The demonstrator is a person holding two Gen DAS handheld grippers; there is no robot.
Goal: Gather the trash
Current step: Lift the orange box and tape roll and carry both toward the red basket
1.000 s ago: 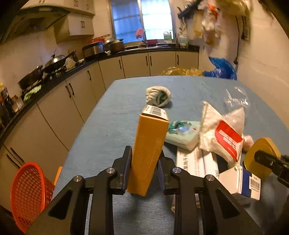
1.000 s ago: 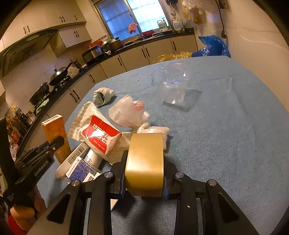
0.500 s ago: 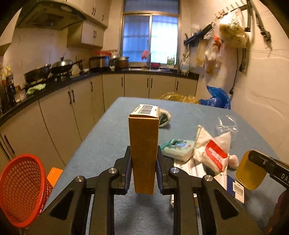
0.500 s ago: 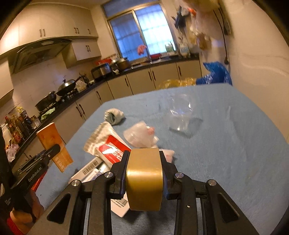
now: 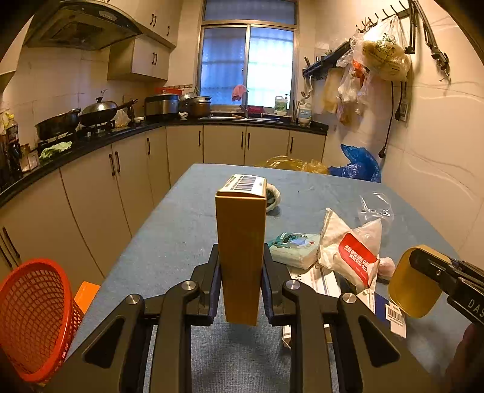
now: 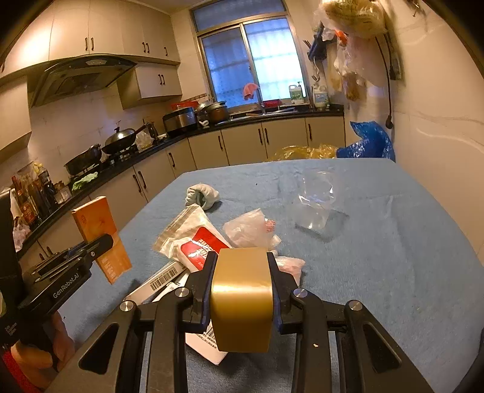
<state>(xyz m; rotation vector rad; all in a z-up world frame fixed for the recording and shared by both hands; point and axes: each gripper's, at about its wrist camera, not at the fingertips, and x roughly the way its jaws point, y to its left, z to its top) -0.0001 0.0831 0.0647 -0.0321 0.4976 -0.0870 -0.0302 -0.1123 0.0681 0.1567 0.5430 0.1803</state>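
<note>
Both tongs grip trash: left tongs (image 5: pixel 240 282) clamp orange box (image 5: pixel 240 254), right tongs (image 6: pixel 240 291) tape roll (image 6: pixel 240 299).

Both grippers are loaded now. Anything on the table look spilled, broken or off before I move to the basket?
Nothing spilled or broken. The remaining litter is loosely piled: a red-labelled white bag overlapping flat cartons, and a crumpled clear wrapper lying apart.

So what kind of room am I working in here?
A lived-in home kitchen, by the look of it: a range hood over woks on a stove, a run of counter cabinets under a window, and a table covered in blue cloth holding the trash.
</note>
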